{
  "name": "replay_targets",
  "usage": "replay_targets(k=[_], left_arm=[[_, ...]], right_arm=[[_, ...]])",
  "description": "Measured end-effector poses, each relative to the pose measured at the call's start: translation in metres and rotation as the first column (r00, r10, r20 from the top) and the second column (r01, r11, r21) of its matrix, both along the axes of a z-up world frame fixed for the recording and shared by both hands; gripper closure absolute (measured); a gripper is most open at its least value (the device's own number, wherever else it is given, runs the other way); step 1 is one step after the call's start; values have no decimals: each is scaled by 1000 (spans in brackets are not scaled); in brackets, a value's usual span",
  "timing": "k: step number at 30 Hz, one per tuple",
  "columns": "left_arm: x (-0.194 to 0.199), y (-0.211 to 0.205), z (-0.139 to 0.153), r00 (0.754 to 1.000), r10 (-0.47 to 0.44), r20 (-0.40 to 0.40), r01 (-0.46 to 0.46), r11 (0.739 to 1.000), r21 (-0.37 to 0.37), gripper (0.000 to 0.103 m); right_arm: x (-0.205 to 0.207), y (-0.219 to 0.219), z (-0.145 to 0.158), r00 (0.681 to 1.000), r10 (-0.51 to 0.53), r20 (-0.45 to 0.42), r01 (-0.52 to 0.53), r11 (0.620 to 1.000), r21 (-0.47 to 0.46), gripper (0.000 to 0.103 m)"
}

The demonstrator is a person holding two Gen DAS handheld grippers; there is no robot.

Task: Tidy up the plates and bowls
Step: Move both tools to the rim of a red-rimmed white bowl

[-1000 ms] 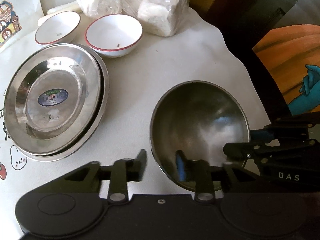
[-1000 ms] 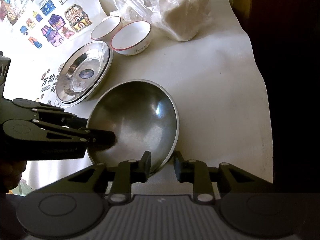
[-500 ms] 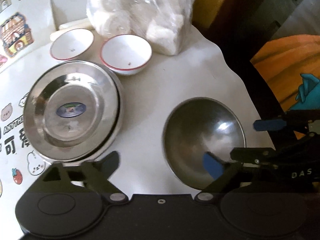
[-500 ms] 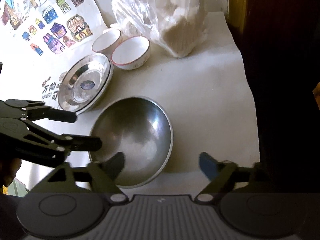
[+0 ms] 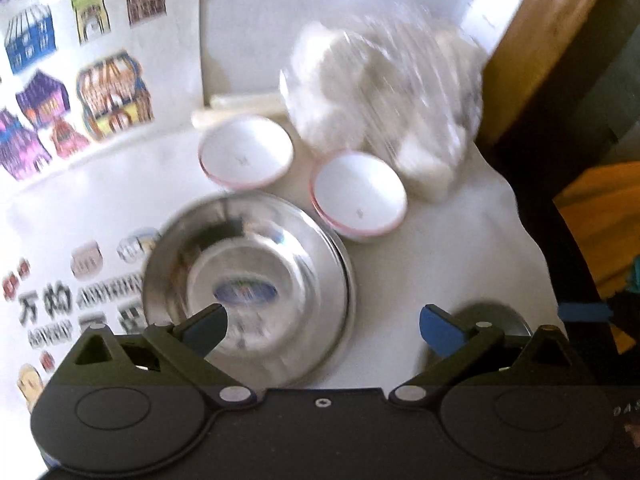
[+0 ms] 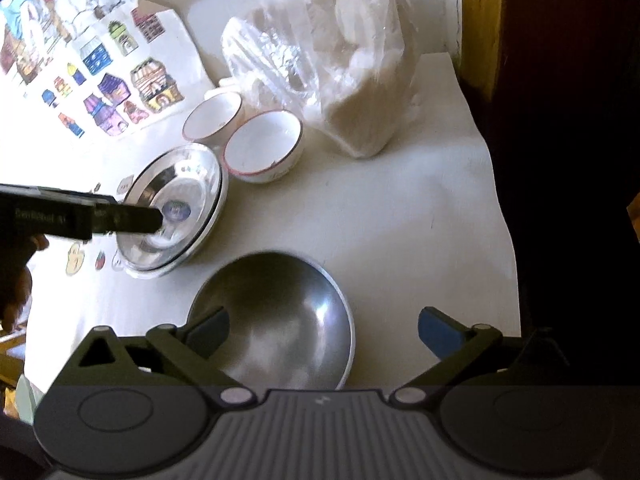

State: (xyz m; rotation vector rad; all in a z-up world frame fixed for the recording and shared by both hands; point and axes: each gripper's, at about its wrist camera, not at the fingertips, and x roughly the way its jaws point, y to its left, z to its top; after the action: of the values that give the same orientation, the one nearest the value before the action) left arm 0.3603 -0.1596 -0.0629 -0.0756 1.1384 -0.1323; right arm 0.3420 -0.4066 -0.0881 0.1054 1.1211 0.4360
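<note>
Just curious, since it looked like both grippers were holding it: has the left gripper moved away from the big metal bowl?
Yes. In the right wrist view the left gripper has left the bowl and now hangs over the plates, further from the camera.

Right gripper [image 6: 323,326] fingers opening over steel bowl [image 6: 280,320]; left gripper [image 6: 132,216] above stacked plates [image 6: 188,184]

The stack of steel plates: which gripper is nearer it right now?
Left. The left gripper hangs over the stack of steel plates, jaws opening, empty. The right gripper is over the steel bowl, empty.
</note>
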Motion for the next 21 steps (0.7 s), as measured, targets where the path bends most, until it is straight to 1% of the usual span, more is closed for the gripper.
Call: replay_targets(k=[4, 7, 11, 15, 18, 21], left_arm=[[25, 4, 2, 1000, -4, 25, 4, 1000, 22, 1], [47, 2, -1, 999, -20, 42, 20, 1000, 11, 1], [73, -4, -7, 997, -66, 46, 66, 998, 8, 1], [95, -9, -17, 996, -86, 22, 86, 996, 6, 1], [107, -14, -24, 995, -103, -9, 102, 995, -21, 1], [116, -16, -31, 995, -89, -40, 87, 995, -55, 1]], right_arm=[[16, 2, -1, 999, -32, 16, 32, 999, 12, 0], [30, 3, -2, 998, -50, 31, 49, 998, 26, 0], [45, 6, -8, 997, -69, 42, 68, 997, 41, 0], [59, 10, -17, 996, -86, 32, 84, 995, 50, 0], [66, 12, -20, 994, -101, 29, 99, 993, 58, 0], [72, 12, -24, 993, -116, 21, 114, 991, 71, 0]])
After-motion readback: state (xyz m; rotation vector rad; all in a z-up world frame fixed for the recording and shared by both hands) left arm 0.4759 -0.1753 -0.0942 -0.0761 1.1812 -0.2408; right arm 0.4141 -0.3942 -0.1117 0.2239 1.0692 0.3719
